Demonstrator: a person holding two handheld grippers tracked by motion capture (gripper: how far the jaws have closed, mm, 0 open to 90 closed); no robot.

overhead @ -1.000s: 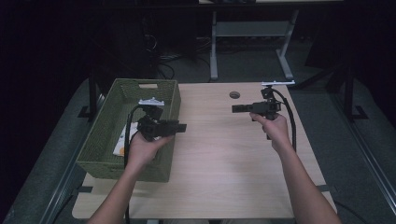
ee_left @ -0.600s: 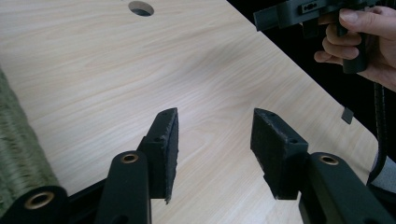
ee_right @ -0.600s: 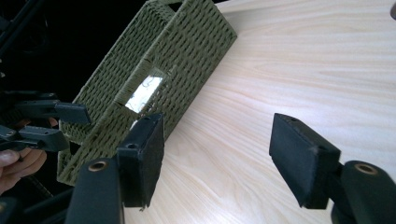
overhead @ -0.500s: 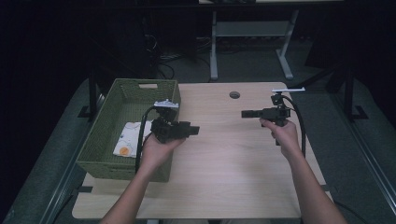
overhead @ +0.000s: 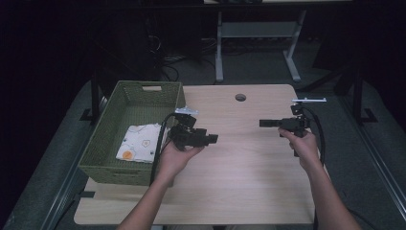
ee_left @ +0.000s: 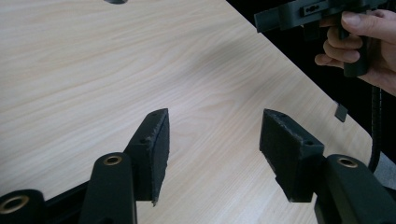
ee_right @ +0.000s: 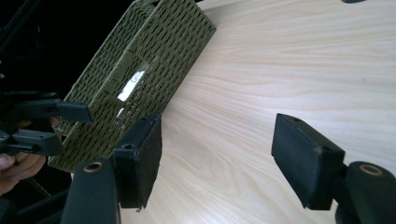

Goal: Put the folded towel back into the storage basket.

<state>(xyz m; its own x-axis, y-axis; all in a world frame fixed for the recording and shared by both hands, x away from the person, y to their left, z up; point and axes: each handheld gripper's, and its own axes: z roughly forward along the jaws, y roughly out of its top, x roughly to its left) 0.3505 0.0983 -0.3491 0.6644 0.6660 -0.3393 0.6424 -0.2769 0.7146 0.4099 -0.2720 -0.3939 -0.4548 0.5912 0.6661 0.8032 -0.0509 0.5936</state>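
Observation:
A person holds my left gripper (overhead: 211,139) above the table just right of the green woven basket (overhead: 100,143), pointing right. Its jaws stand apart with bare wood between them (ee_left: 215,140), and they have just been opening. My right gripper (overhead: 263,123) hovers near the table's right side and points left, toward the other one. It is open too, with nothing between the pads (ee_right: 217,149), having widened slightly. In the basket lies a folded white cloth (overhead: 139,142) with orange print.
The light wooden table (overhead: 249,167) has a round cable hole (overhead: 240,97) near its far edge. The basket's side wall (ee_right: 140,70) stands at the table's left edge. Dark floor and metal desk legs (overhead: 219,52) lie beyond.
Both hands have shifted to the right and a little lower. The left gripper has left the basket's rim and its jaws stand wider.

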